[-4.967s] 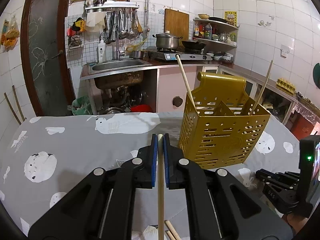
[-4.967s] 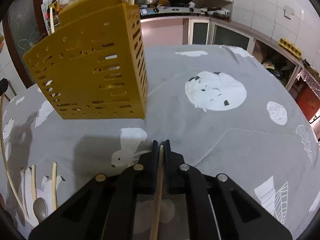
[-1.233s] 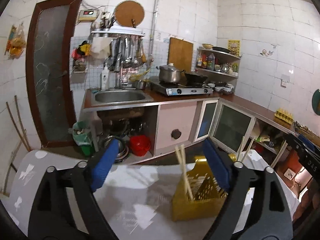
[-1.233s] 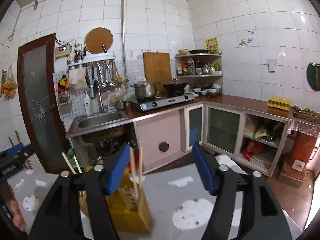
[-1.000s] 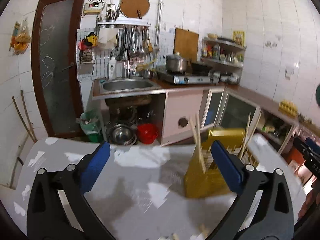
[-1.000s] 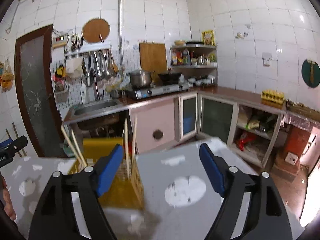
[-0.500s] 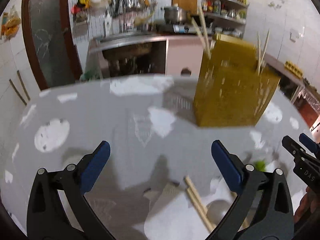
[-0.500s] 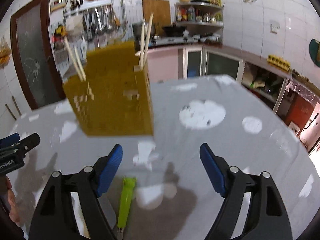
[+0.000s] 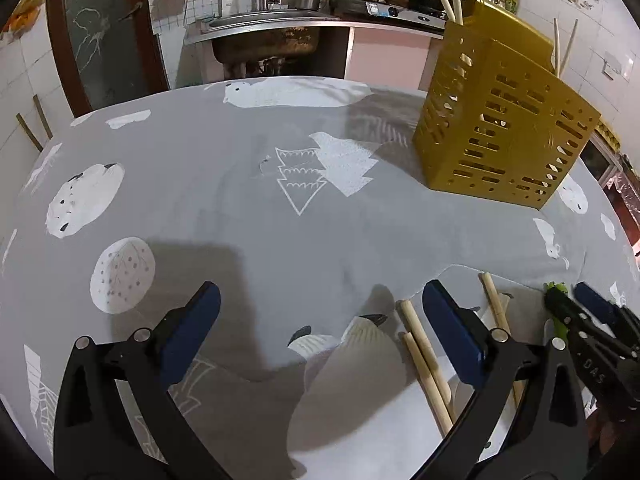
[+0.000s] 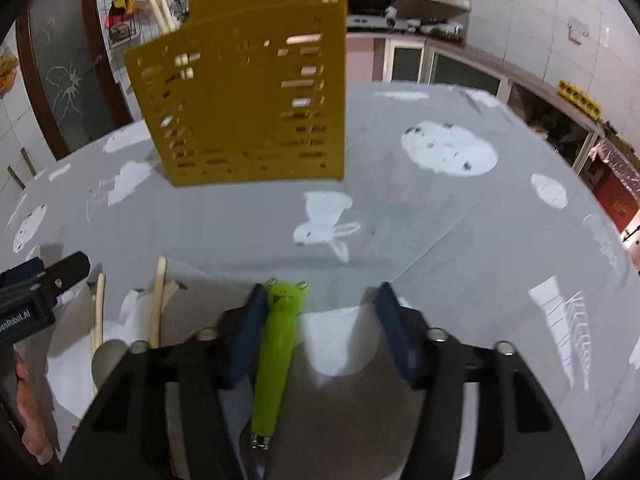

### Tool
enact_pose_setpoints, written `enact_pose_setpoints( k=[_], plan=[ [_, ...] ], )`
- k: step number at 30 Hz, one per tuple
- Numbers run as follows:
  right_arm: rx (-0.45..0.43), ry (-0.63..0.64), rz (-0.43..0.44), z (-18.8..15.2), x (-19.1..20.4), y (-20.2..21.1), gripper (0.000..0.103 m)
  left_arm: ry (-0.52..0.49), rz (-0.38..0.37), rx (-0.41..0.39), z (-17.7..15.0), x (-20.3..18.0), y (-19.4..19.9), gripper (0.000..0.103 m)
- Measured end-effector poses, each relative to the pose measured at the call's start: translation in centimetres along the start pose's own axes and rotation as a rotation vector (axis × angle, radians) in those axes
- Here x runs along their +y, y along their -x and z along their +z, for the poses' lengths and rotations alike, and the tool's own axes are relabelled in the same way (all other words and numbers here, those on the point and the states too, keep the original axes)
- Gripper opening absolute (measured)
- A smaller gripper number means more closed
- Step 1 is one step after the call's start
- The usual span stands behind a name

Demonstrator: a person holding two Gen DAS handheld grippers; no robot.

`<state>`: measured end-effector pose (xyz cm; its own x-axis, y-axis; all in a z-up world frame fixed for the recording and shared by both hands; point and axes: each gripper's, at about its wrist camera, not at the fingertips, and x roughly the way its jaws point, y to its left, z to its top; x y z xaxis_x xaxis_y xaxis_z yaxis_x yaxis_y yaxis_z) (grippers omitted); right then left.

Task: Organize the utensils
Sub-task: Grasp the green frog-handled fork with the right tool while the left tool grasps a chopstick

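Grey tablecloth: R gripper half-open, closing, frog-handled utensil btwn jaws, ungripped. L gripper wide open, empty, chopsticks just right.

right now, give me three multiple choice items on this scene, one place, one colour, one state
1. Where do the right tongs stand?
A. around the frog handle
B. inside the holder
C. over a plate

2. What colour is the holder?
A. red
B. yellow
C. white

3. How do the left tongs stand?
A. shut on chopsticks
B. open, empty
C. shut on a spoon

Answers:
1. A, the handle lies between the pads, against one, and the jaws have just been closing.
2. B, its slotted walls are yellow.
3. B, the pads stand wide apart over the cloth.
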<state>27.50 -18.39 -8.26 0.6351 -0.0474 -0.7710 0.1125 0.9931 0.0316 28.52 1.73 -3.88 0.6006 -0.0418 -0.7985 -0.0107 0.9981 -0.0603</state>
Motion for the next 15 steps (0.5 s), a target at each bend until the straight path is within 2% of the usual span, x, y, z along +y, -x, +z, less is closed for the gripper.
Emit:
enact_pose_setpoints(
  k=[2,4,6,10,12,14,15],
  plan=[
    [0.003,0.013,0.001,0.0,0.4,0.1,0.048,-0.001,-0.001,0.005,-0.2,-0.2,-0.1,0.098],
    [0.008,0.02,0.016,0.0,0.6,0.1,0.032,-0.001,-0.005,0.017,-0.3,-0.5,-0.3,0.098],
    [0.011,0.019,0.027,0.1,0.7,0.2,0.024,-0.004,-0.015,0.033,-0.5,-0.9,-0.4,0.097],
    [0.016,-0.014,0.063,0.6,-0.6,0.1,0.024,-0.021,-0.017,0.039,-0.8,-1.9,-0.3,0.094],
    [0.015,-0.021,0.055,0.8,-1.5,0.1,0.023,-0.032,-0.023,0.052,-1.0,-2.6,-0.3,0.09],
    [0.02,-0.031,0.055,1.1,-2.3,0.1,0.023,-0.039,-0.029,0.062,-1.2,-3.2,-0.5,0.08],
    [0.019,-0.032,0.052,1.1,-2.6,0.1,0.023,-0.045,-0.029,0.063,-1.3,-3.6,-0.5,0.079]
  ],
)
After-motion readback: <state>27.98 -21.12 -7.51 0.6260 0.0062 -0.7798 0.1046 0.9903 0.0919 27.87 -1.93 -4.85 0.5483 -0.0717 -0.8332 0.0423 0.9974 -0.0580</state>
